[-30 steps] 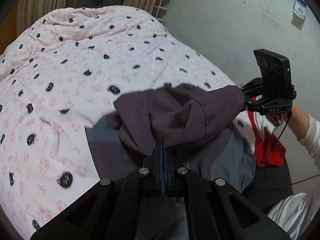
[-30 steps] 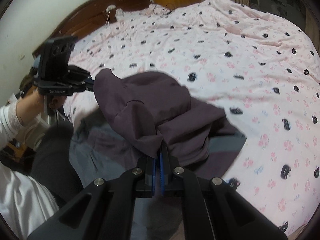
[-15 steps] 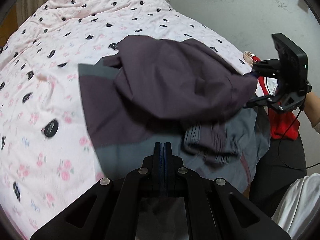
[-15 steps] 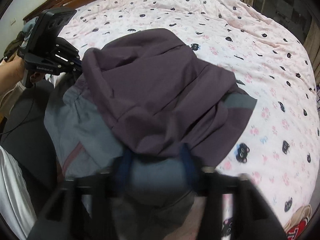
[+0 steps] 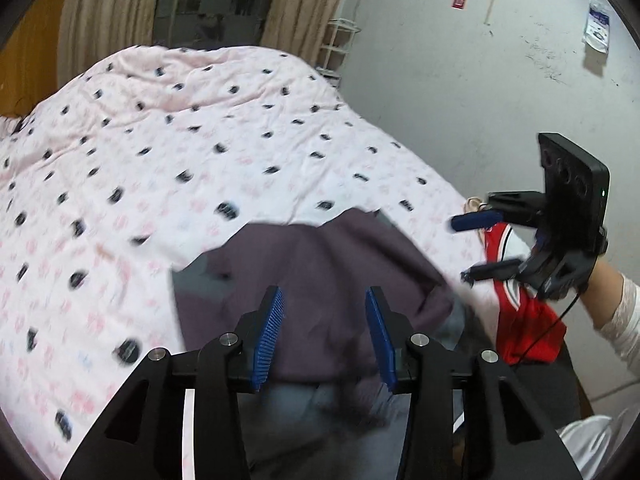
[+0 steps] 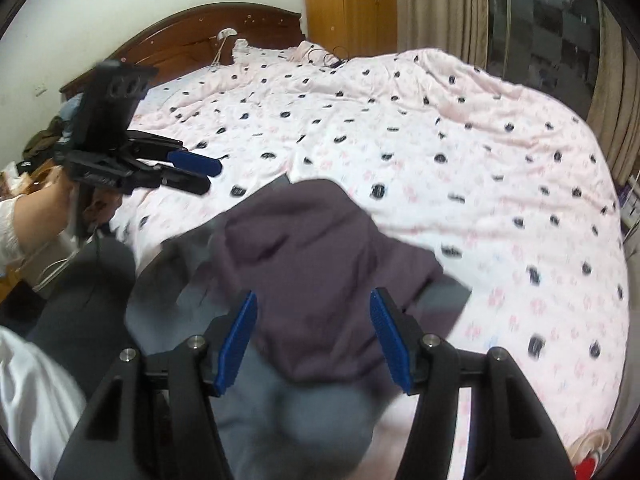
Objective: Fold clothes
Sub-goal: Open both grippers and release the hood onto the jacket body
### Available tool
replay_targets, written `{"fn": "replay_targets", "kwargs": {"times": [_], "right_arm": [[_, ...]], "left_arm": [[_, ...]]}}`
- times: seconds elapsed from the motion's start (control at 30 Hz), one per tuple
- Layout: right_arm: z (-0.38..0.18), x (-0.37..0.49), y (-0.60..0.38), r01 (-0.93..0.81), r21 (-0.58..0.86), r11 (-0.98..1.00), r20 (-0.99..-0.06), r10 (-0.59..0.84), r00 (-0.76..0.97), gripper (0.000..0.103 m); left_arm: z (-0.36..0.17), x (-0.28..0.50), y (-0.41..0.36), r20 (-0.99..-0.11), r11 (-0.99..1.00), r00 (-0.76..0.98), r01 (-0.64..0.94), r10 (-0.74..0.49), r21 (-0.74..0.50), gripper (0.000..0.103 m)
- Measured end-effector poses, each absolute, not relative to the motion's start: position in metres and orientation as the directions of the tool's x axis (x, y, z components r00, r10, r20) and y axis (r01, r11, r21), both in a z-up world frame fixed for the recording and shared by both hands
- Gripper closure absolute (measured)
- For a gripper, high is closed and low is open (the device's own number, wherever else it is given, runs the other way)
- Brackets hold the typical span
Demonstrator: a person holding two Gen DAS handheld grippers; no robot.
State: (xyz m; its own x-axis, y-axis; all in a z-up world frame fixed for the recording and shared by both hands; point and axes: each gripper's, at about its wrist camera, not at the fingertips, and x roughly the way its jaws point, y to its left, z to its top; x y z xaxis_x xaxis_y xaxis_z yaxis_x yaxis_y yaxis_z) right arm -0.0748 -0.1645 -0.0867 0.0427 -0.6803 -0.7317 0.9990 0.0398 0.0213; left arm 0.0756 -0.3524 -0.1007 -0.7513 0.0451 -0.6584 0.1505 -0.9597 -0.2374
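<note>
bed (image 5: 200,152) | garment (image 5: 320,280) dropped | left tool (image 5: 324,320) opening, right tool (image 6: 314,338) released

A wide bed covered by a pale pink quilt (image 6: 460,168) printed with small dark cat faces and pink paw marks carries everything – its cloth lies rumpled in soft ridges toward the dark wooden curved headboard (image 6: 192,36). On the near edge of the quilt lies a dark purple-and-grey fabric garment (image 6: 312,264), loosely heaped, its purple part folded over the grey (image 5: 320,280). Just beside it, at the bed's edge, lies a red-and-white cloth piece (image 5: 520,320), partly hidden
</note>
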Motion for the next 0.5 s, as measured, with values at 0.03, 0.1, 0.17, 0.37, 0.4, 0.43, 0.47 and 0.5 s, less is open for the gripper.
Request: {"fn": "replay_targets", "kwargs": {"times": [0.03,0.1,0.17,0.37,0.4,0.43,0.47,0.5], "right_arm": [[-0.089,-0.070,-0.172,0.999,0.001,0.035,-0.735,-0.677,0.025,0.043],[-0.104,-0.061,-0.188,0.999,-0.042,0.030,-0.758,-0.652,-0.012,0.043],[-0.121,-0.055,-0.198,0.998,-0.051,0.035,-0.781,-0.625,-0.018,0.043],[-0.173,-0.046,-0.192,0.998,-0.064,0.025,-0.818,-0.574,-0.038,0.042],[-0.181,-0.045,-0.188,0.998,-0.065,0.023,-0.822,-0.568,-0.041,0.042],[-0.188,-0.044,-0.186,0.997,-0.071,0.022,-0.824,-0.564,-0.046,0.039],[-0.194,-0.042,-0.182,0.997,-0.080,0.020,-0.820,-0.569,-0.054,0.038],[-0.198,-0.041,-0.180,0.996,-0.090,0.018,-0.811,-0.582,-0.063,0.038]], "left_arm": [[-0.105,0.066,-0.348,-0.664,-0.963,-0.747,0.147,0.043,-0.227,0.064],[-0.125,0.052,-0.347,-0.688,-0.963,-0.724,0.150,0.047,-0.223,0.064],[-0.145,0.044,-0.347,-0.715,-0.961,-0.697,0.157,0.055,-0.227,0.064],[-0.194,0.059,-0.336,-0.755,-0.959,-0.654,0.172,0.058,-0.223,0.063],[-0.198,0.063,-0.333,-0.754,-0.961,-0.655,0.172,0.052,-0.216,0.063],[-0.201,0.065,-0.331,-0.751,-0.963,-0.658,0.172,0.044,-0.208,0.062],[-0.202,0.068,-0.328,-0.746,-0.966,-0.665,0.171,0.033,-0.195,0.062],[-0.204,0.070,-0.324,-0.737,-0.969,-0.676,0.171,0.016,-0.178,0.062]]}}
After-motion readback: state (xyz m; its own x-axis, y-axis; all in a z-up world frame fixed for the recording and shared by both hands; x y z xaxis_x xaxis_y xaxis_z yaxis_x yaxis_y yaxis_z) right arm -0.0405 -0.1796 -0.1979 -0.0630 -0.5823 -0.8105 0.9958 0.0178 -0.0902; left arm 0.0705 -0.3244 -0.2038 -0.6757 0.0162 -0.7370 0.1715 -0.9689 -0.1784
